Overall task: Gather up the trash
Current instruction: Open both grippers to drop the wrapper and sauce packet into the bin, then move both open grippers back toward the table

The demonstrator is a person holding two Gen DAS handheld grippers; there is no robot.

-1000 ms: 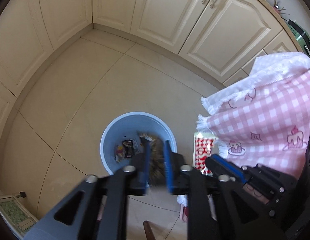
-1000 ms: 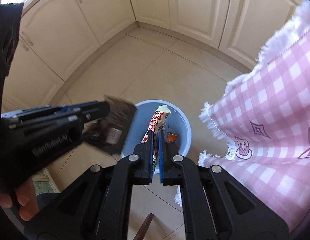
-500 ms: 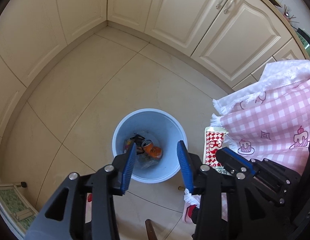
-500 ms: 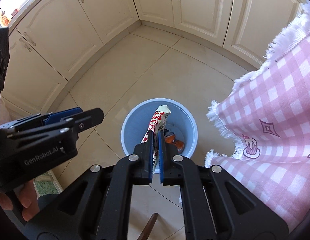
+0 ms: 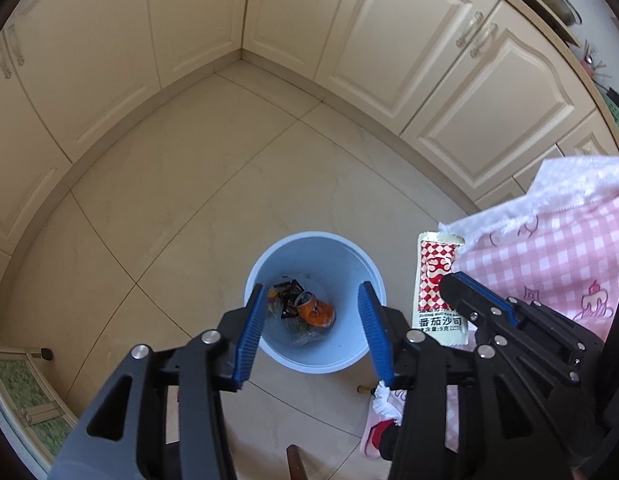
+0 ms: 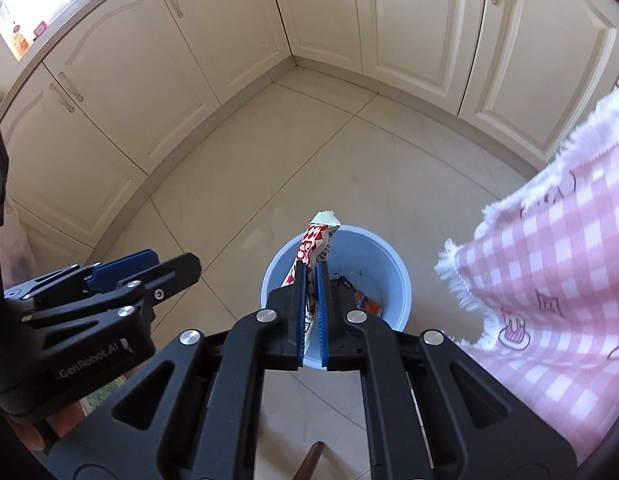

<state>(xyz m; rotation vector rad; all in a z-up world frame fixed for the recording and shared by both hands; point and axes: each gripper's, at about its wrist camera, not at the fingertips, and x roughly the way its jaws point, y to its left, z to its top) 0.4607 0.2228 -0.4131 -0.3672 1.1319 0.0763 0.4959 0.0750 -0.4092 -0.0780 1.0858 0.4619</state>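
A light blue trash bin (image 5: 269,264) stands on the tiled floor, also in the right wrist view (image 6: 361,248). It holds an orange crushed can (image 5: 315,312) and dark wrappers (image 5: 287,294). My left gripper (image 5: 313,320) is open and empty above the bin. My right gripper (image 6: 312,280) is shut on a red-and-white ketchup sachet (image 6: 315,240), held over the bin's near rim. The sachet (image 5: 439,280) and the right gripper (image 5: 489,312) show at the right in the left wrist view.
Cream cabinets (image 5: 389,40) line the floor's far sides. A pink checked tablecloth (image 6: 569,280) hangs at the right, close to the bin. A brown stick tip (image 6: 309,460) shows at the bottom edge. The left gripper (image 6: 109,280) is at the left in the right wrist view.
My left gripper opened and dropped a dark wrapper into the bin, then rose a little. My right gripper stayed shut on the sachet above the bin.
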